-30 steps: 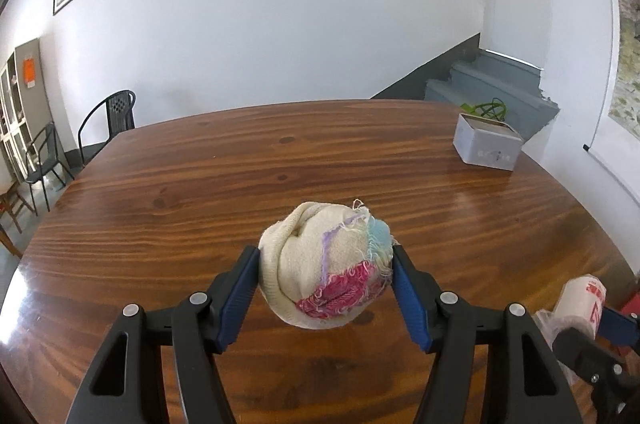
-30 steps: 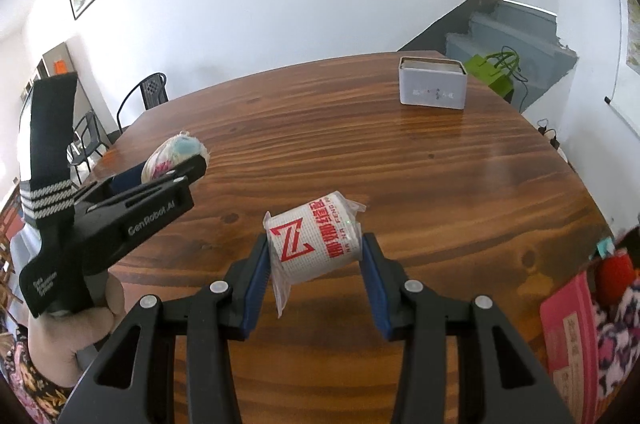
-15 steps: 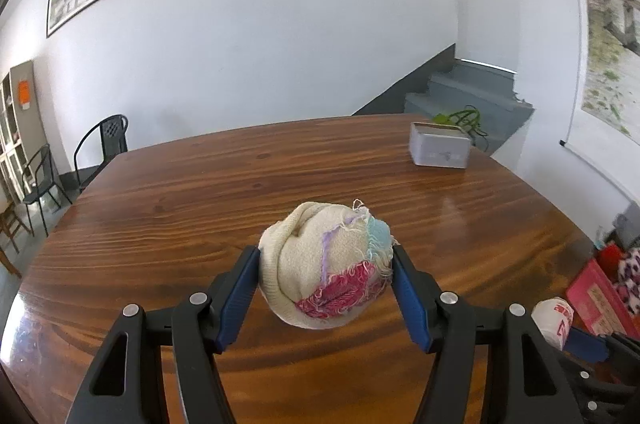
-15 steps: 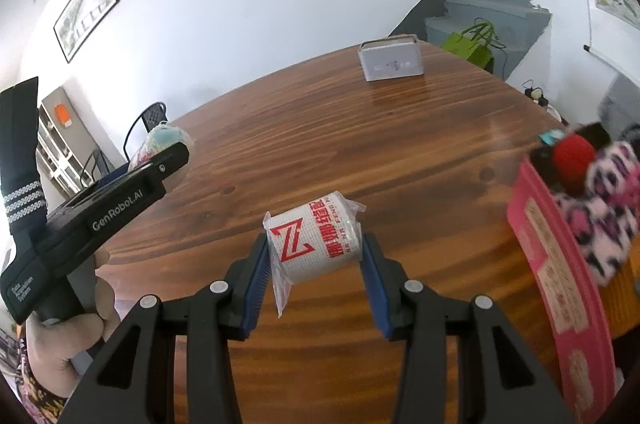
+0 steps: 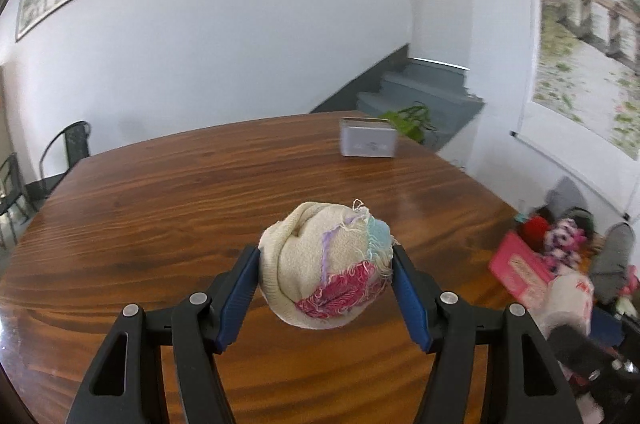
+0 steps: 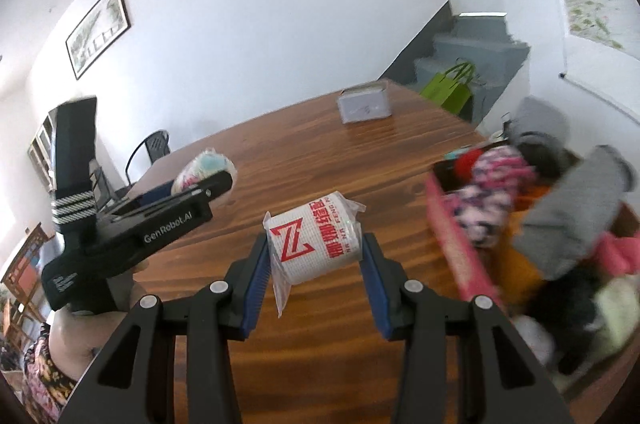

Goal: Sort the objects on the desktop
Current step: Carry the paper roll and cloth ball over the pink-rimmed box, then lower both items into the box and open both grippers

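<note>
While both grippers carry loads above the wooden table (image 5: 168, 192), you face the pink box (image 6: 460, 244).
Left gripper (image 5: 325, 280) clamps the rolled sock (image 5: 325, 266); right gripper (image 6: 316, 252) clamps the wrapped thread roll (image 6: 314, 244). Hold both level, lowering each separately.

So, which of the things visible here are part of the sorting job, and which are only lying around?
Part of the job:
- rolled sock, clamped in the left gripper
- wrapped white roll, clamped in the right gripper
- pink box, filled with rolled clothes

Just lying about:
- grey box at the table's far side
- green bag by the stairs
- black chair
</note>
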Motion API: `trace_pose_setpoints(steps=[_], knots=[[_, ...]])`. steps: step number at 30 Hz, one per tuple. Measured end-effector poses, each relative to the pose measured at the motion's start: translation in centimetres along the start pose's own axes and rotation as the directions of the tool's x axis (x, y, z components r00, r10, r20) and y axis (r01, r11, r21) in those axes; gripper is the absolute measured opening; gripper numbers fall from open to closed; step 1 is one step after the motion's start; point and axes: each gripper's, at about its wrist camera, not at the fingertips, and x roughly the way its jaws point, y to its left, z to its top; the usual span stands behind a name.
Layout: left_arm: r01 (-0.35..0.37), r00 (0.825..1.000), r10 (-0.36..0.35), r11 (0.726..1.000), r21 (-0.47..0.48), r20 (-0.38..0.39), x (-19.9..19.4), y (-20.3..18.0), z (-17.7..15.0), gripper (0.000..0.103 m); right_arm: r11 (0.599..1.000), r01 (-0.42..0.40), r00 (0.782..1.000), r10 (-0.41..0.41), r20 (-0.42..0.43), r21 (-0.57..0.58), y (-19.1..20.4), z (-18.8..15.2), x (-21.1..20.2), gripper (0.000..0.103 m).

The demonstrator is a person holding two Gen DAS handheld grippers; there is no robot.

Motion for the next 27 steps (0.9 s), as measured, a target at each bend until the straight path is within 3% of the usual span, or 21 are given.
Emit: trace_pose_setpoints(steps=[6, 10, 14, 19, 23, 27], knots=[[0.121, 0.993, -0.121, 0.993, 0.013, -0.007, -1.5, -3.3, -0.2, 0.066, 0.994, 0.1, 0.988, -0.105, 0.114, 0.048, -4.8, 0.6, -6.4, 0.048], [0.219, 0.976, -0.218, 0.975, 0.039, -0.028, -2.2, -6.2, -0.5, 0.066, 0.976, 0.184, 0.968, -0.2, 0.149, 0.116, -8.7, 0.8, -9.2, 0.048], [0.337, 0.941, -0.332, 0.938, 0.083, -0.073, -2.7, -10.0, -1.0, 0.066, 0.95, 0.25, 0.949, -0.279, 0.147, 0.188, -12.2, 0.5, -10.6, 0.048], [0.479, 0.876, -0.463, 0.869, 0.128, -0.136, -3.3, -14.7, -1.6, 0.066, 0.935, 0.273, 0.942, -0.307, 0.133, 0.224, -14.3, 0.1, -10.8, 0.048], [0.541, 0.836, -0.514, 0.83, 0.138, -0.19, -2.8, -17.2, -1.9, 0.066, 0.932, 0.285, 0.94, -0.317, 0.122, 0.224, -15.3, -0.1, -10.9, 0.048], [0.572, 0.814, -0.535, 0.806, 0.152, -0.226, -1.9, -19.1, -2.5, 0.066, 0.931, 0.288, 0.942, -0.318, 0.11, 0.222, -16.2, -0.4, -11.1, 0.048]])
